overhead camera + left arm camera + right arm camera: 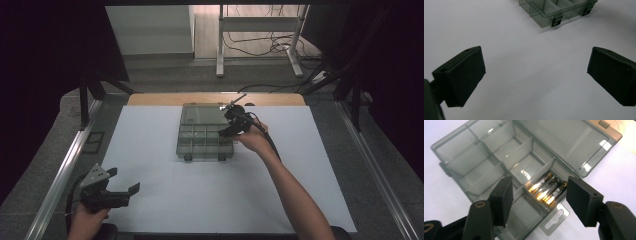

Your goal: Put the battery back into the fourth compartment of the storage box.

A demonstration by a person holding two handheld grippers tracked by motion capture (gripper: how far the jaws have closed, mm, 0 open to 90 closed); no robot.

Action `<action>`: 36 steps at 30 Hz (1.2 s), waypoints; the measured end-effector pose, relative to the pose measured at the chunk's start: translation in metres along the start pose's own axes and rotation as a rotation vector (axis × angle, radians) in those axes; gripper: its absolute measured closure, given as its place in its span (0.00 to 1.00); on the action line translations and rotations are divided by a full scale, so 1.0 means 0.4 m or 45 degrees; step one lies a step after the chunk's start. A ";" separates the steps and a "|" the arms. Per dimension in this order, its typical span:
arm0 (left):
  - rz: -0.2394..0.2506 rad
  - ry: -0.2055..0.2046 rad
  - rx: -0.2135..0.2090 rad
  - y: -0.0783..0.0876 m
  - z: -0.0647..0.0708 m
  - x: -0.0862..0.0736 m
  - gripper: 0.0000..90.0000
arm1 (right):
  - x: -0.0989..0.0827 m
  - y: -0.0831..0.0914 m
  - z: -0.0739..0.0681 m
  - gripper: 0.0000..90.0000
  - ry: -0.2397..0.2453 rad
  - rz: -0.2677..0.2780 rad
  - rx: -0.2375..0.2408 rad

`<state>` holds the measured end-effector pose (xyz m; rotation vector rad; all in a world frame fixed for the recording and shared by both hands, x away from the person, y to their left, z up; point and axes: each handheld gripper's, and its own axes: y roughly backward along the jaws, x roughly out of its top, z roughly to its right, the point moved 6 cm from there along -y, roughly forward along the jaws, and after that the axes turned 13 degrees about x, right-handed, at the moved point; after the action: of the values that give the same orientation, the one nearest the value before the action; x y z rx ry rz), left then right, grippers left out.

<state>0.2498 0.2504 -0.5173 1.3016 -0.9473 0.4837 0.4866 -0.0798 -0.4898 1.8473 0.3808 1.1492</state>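
Observation:
A smoky clear organizer box (200,145) sits at the back middle of the white mat, its lid (204,114) folded open away from me. Three black-and-gold batteries (548,188) lie side by side in a compartment at the box's right end. My right gripper (228,131) hovers just over that compartment, and in the right gripper view its jaws (540,188) stand apart on either side of the batteries without pressing on them. At the mat's front left corner my left gripper (122,180) is held low and wide open (536,67), with bare mat between its jaws.
The box's other compartments (481,162) look bare. Its two black latches (555,22) face me. The white mat (165,200) covers most of the table; a wooden strip (150,99) shows behind it and metal rails (60,175) run along both sides.

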 end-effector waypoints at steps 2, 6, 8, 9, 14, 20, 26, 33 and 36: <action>0.000 0.001 0.000 0.000 0.000 0.000 0.02 | -0.004 0.006 -0.006 0.40 0.008 0.006 0.004; -0.001 0.001 0.001 0.000 0.000 0.000 0.02 | -0.016 0.016 -0.017 0.36 0.037 0.005 0.008; -0.001 0.001 0.001 0.000 0.000 0.000 0.02 | -0.022 0.022 -0.021 0.35 0.040 0.007 0.013; -0.001 0.001 0.001 0.000 0.000 0.000 0.02 | -0.024 0.025 -0.024 0.34 0.045 0.012 0.012; -0.003 0.002 0.001 -0.001 0.000 0.000 0.02 | -0.040 0.042 -0.040 0.32 0.058 0.027 0.031; -0.004 0.001 0.002 -0.001 0.000 0.000 0.02 | -0.058 0.067 -0.065 0.28 0.080 0.057 0.047; -0.005 0.002 0.002 -0.001 0.000 0.000 0.02 | -0.085 0.088 -0.089 0.23 0.101 0.063 0.068; -0.007 0.004 0.003 -0.001 0.000 0.000 0.02 | -0.120 0.109 -0.112 0.16 0.110 0.080 0.085; -0.007 0.005 0.003 -0.001 0.000 0.000 0.02 | -0.138 0.121 -0.120 0.14 0.119 0.099 0.071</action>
<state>0.2502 0.2502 -0.5176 1.3044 -0.9400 0.4828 0.4088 -0.1166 -0.4730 1.8748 0.4007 1.2934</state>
